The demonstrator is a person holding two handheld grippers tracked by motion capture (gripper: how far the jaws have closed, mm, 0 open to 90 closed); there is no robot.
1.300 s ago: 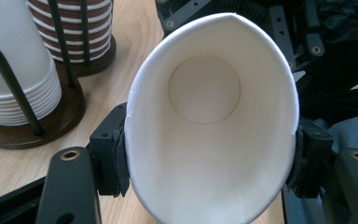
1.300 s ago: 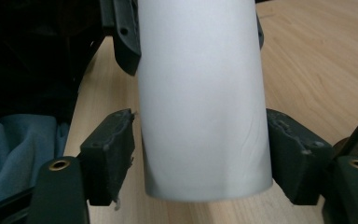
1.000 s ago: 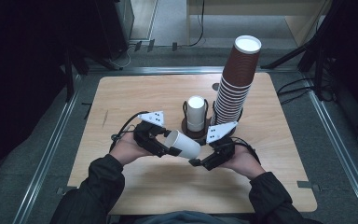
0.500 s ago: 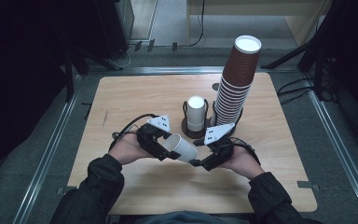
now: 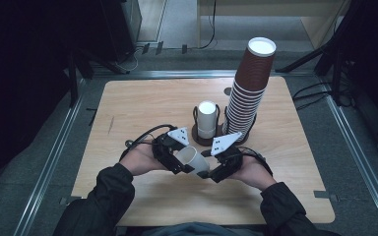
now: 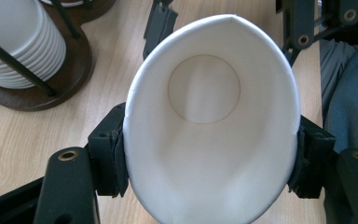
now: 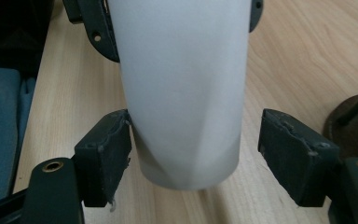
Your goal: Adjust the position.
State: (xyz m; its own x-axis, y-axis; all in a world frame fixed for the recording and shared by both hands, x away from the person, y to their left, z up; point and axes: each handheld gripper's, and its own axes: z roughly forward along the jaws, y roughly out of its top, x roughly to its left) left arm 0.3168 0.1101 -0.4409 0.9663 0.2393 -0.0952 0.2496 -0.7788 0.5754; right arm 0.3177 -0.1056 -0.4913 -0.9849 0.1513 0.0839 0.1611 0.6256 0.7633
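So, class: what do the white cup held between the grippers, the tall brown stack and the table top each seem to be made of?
White cup: probably paper, matt; its rim is squeezed into an oval with soft creases in the wall.
Tall brown stack: likely paper cups too, brown outside and white inside at the top, thin rolled rims.
Table top: light wood or a wood-look laminate, with visible grain and a smooth finish.

One loose white cup (image 5: 193, 158); two cup stacks (image 5: 247, 93); one holder (image 5: 203, 133), apparently.
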